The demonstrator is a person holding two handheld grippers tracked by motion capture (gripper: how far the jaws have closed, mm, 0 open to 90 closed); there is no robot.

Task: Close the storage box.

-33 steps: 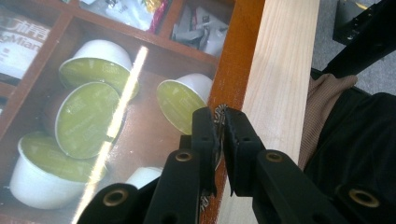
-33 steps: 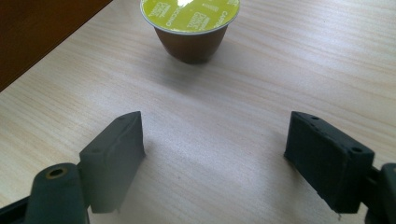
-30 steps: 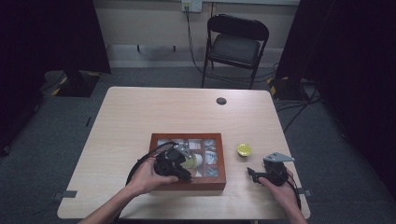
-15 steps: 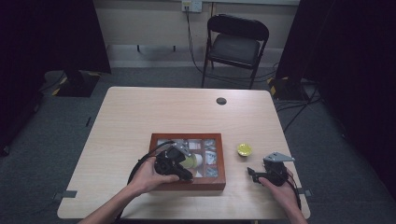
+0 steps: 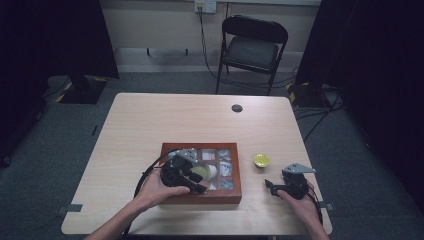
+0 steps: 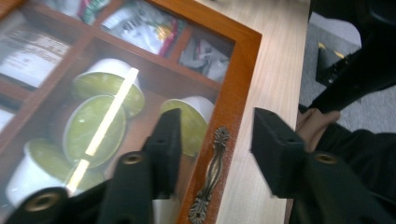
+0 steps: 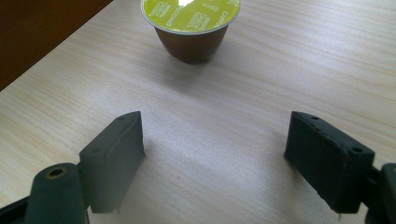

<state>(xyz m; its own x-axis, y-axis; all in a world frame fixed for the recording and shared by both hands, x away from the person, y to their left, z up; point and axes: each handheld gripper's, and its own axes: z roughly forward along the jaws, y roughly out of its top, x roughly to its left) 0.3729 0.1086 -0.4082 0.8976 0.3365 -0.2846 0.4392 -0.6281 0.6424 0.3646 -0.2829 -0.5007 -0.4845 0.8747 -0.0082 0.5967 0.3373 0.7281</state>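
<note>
— two tongs; how do they stand?
— left tongs (image 6: 212, 140) have just been opening over the wooden box (image 5: 200, 198), astride its brass handle (image 6: 211, 175), pinching nothing; right tongs (image 7: 212, 156) spread above the desk (image 5: 165, 120).
— the capsule (image 7: 191, 28)?
— upright on the desk, just right of the box, ahead of the right tongs.

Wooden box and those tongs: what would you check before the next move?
1. Left tongs open: ok; jaws have just been opening, brass handle between them, ungripped.
2. Right tongs open, empty: ok.
3. Loose capsule upright ahead of right tongs: ok.
4. Wooden box glass lid down: ok.
5. Free slot inside for the capsule: cannot tell.
</note>
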